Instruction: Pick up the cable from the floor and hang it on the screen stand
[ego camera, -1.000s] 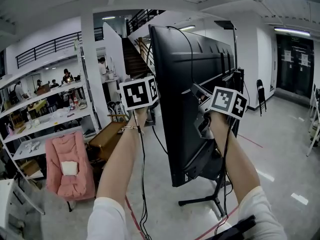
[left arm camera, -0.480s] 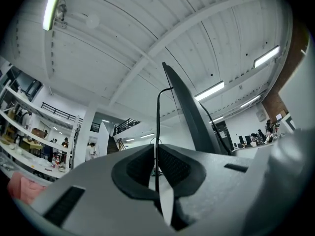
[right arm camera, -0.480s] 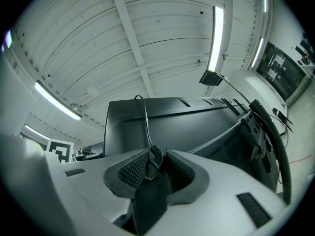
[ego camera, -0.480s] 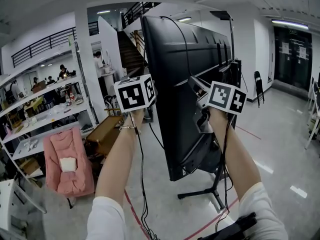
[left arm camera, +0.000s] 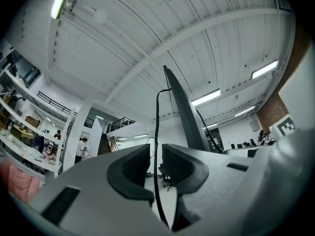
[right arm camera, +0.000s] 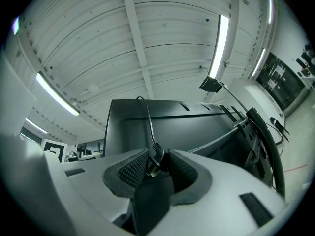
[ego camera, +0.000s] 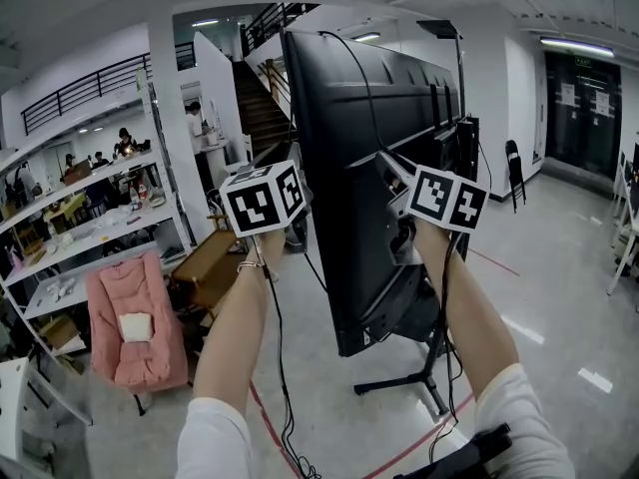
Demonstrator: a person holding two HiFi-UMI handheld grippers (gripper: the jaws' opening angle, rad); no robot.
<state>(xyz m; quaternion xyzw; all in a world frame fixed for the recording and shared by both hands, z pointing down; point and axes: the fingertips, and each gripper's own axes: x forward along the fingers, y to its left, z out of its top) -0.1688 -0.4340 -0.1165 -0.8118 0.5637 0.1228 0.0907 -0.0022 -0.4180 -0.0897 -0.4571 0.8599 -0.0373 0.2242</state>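
Both grippers up at the near edge of the big black screen (ego camera: 344,178), 1 on each side of it; the screen sits on its wheeled stand (ego camera: 419,392).

Left gripper (left arm camera: 156,154): jaws a narrow slot apart and just been opening. The cable (left arm camera: 155,132) runs straight up through the gap with a sliver of daylight on each side, so neither pad is pressing on it.

Right gripper (right arm camera: 158,151): jaws closed on the cable's plug (right arm camera: 157,157), which is wedged between the 2 ribbed pads with its prongs pointing down and left.

Cable's run: from the left jaws it climbs to the screen's top corner, loops over the top edge and comes down the back panel to the plug in the right jaws. A slack length hangs below the left gripper, down toward the floor (ego camera: 559,297).

Left of the scene: white shelving (ego camera: 100,233) and a pink chair (ego camera: 135,332), well apart from the screen.
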